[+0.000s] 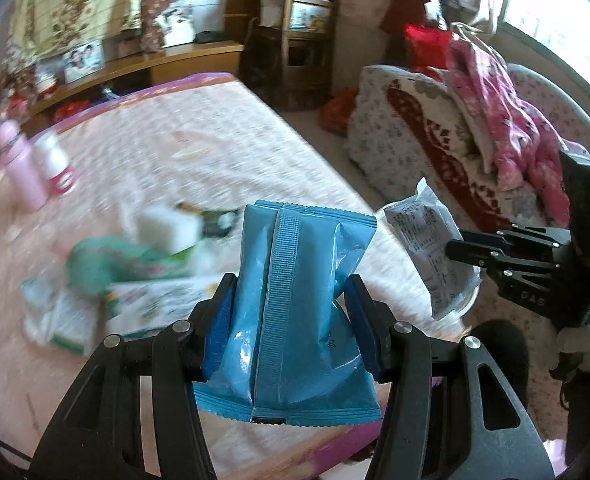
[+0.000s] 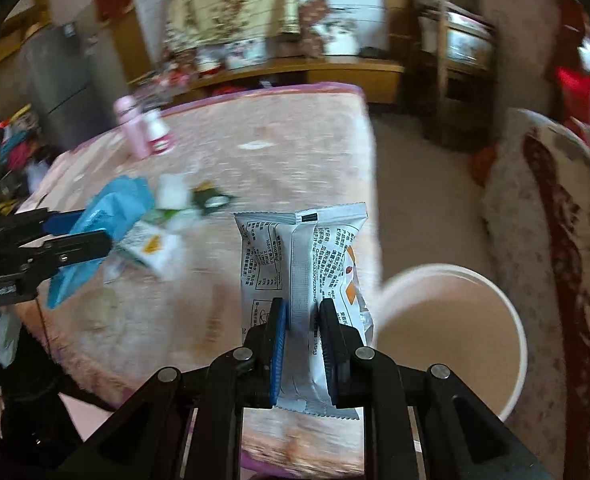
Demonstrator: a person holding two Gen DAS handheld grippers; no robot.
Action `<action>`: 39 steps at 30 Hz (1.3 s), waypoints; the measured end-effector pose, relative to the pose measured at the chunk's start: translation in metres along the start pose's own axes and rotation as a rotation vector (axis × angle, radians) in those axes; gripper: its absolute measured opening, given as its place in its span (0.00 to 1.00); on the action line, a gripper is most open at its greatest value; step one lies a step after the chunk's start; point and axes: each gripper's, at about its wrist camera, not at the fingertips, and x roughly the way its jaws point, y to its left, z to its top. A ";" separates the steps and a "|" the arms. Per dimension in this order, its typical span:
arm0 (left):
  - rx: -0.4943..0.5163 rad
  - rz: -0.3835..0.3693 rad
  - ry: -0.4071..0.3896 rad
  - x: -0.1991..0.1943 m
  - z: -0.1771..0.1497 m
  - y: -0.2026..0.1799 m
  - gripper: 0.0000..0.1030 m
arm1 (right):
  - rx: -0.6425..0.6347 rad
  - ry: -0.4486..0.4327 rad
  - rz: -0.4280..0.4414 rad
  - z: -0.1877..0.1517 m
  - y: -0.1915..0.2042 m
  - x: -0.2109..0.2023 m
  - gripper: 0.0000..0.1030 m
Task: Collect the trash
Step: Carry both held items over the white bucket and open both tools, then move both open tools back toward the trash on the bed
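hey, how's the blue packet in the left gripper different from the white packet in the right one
The blue packet is plain blue, with almost no print showing; the white packet is covered in black text.
The left gripper holds the blue packet across its full width, jaws wide; the right gripper pinches the white packet narrowly around its back seam.
Both are sealed packets with crimped ends, held upright above the bed.

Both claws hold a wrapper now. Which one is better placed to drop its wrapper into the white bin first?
Right. The right claw holds the white wrapper beside the white bin. The left claw, gripping the blue wrapper, is farther away.
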 end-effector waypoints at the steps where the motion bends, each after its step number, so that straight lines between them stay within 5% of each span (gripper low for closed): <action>1: 0.007 -0.011 0.007 0.006 0.005 -0.010 0.51 | 0.018 0.000 -0.021 -0.002 -0.011 -0.002 0.15; 8: 0.052 -0.049 0.049 0.047 0.023 -0.066 0.52 | 0.151 0.018 -0.139 -0.023 -0.087 -0.009 0.15; 19: 0.061 -0.109 0.081 0.095 0.042 -0.115 0.56 | 0.247 0.062 -0.232 -0.047 -0.140 0.009 0.16; 22: 0.036 -0.138 0.094 0.105 0.047 -0.119 0.59 | 0.256 0.057 -0.257 -0.050 -0.147 0.015 0.18; 25: -0.018 -0.227 0.125 0.115 0.048 -0.118 0.59 | 0.253 0.061 -0.301 -0.051 -0.149 0.021 0.46; 39: -0.101 -0.309 0.120 0.112 0.047 -0.106 0.60 | 0.253 0.033 -0.272 -0.053 -0.133 0.010 0.47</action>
